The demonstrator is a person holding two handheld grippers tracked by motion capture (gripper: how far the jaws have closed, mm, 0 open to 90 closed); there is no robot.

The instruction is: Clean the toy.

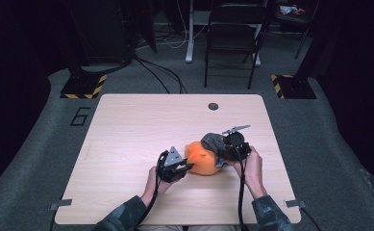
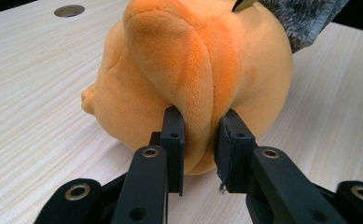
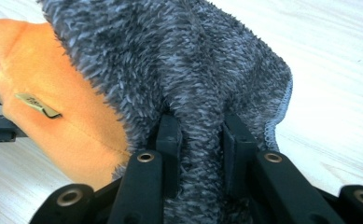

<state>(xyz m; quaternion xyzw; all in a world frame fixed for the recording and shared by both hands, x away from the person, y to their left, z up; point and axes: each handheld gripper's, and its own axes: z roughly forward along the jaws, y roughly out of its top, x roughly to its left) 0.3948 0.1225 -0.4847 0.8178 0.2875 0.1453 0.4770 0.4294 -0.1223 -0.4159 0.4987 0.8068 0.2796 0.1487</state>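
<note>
An orange plush toy (image 1: 201, 160) lies near the front of the wooden table (image 1: 127, 134), with a fuzzy grey cloth (image 1: 212, 142) draped over its right side. My left gripper (image 1: 187, 166) is at the toy's left end, its jaws pinching a fold of the orange plush (image 2: 188, 70). My left gripper (image 2: 200, 140) has the fold squeezed between its pads. My right gripper (image 1: 221, 155) is shut on the grey cloth (image 3: 179, 70), a bunch of which sits between its jaws (image 3: 201, 140). A small tag (image 3: 39, 105) shows on the orange plush (image 3: 53, 121).
A round hole (image 1: 213, 106) sits near the table's far edge. Beyond the table stand a folding chair (image 1: 232, 33) and two stand bases with yellow-black stripes (image 1: 83, 86). Cables lie across the floor.
</note>
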